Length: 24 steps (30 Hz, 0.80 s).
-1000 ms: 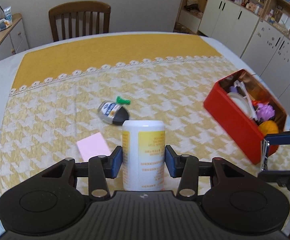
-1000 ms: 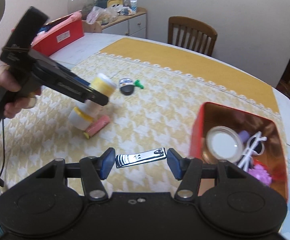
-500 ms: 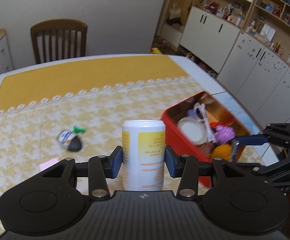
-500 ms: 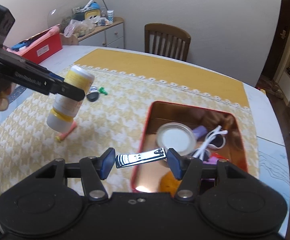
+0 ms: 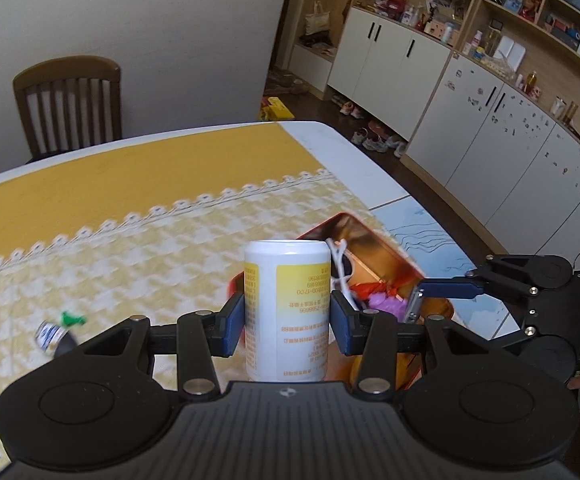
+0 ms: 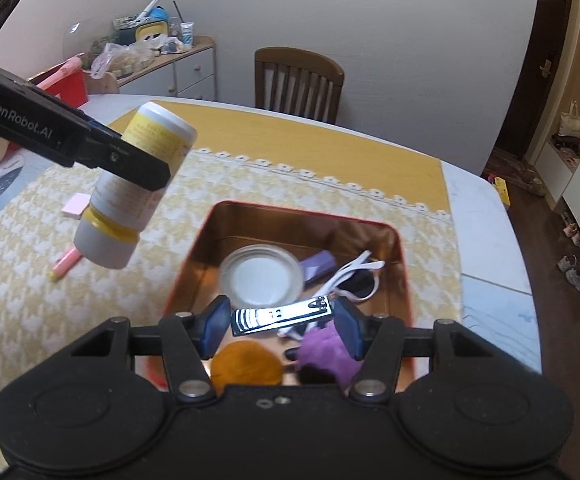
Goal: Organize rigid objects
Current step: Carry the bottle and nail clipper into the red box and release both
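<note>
steel nail clipper (image 6: 281,315) crosswise, clamped end to end in right jaws; left jaws around tilted cap-down bottle (image 6: 133,188)

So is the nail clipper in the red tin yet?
Not yet. The nail clipper is clamped between the right gripper fingers, held above the red tin.

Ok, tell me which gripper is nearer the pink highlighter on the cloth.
Left. The left gripper, holding the bottle, is above the highlighter; the right gripper is over the red tin.
</note>
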Each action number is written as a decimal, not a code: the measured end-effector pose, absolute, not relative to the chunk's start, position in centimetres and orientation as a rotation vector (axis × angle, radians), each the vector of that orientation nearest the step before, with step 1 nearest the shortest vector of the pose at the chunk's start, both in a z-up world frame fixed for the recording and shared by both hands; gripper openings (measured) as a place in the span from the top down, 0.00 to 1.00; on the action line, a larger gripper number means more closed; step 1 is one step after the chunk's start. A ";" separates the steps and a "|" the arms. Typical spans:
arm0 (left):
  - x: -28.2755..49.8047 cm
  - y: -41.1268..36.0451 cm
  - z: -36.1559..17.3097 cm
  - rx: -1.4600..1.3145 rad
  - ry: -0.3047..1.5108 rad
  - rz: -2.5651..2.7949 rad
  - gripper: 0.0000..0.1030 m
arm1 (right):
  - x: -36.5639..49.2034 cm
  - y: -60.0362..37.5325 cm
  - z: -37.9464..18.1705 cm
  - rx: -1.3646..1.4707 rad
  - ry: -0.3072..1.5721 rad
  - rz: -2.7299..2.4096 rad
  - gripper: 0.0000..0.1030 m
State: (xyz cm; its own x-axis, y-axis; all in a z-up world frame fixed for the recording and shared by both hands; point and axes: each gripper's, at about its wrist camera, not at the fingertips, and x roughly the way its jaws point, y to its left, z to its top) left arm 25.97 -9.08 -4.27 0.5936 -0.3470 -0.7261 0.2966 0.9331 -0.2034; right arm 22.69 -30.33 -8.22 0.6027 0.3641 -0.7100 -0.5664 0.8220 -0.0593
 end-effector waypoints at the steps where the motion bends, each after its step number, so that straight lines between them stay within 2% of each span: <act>1: 26.4 -9.7 -4.3 -0.063 0.861 -0.376 0.58 | 23.1 -30.5 -8.3 -0.284 0.747 0.551 0.46; 16: 32.4 -16.7 -7.7 0.127 0.956 -0.406 0.58 | 26.6 -30.8 -10.8 -0.363 0.772 0.570 0.46; 24: 34.1 -19.5 -7.7 0.164 0.934 -0.420 0.58 | 27.7 -30.9 -12.0 -0.378 0.800 0.570 0.46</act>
